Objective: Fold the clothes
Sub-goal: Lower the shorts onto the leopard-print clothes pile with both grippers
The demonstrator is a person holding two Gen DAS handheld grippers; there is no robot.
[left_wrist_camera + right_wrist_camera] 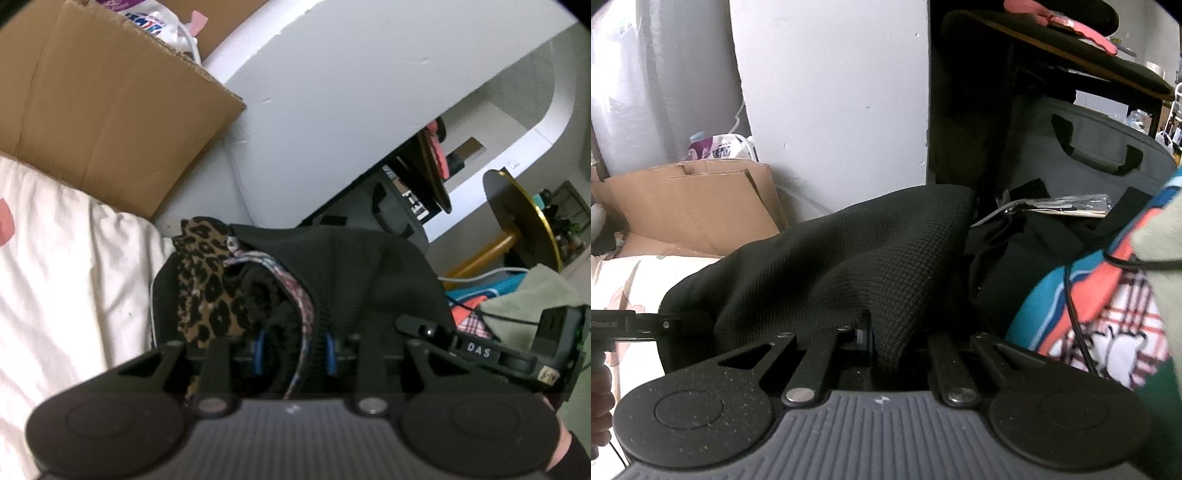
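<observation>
Black knitted fabric of a sweater [849, 258] is pinched between the narrowed fingers of the right gripper [882, 343], directly ahead of it. A bundle of the same sweater [351, 266], a leopard-print garment [207, 280] and a plaid lining [295, 295] is clamped in the left gripper [295, 350]. White bedding [66, 258] lies left of the left gripper, with a cardboard box [110, 103] beyond. Colourful clothes [1108, 295] are piled right of the right gripper.

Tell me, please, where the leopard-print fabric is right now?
In the left wrist view, the leopard-print fabric sits left of centre, tucked into the black knit garment, beside the white bedding.
</observation>
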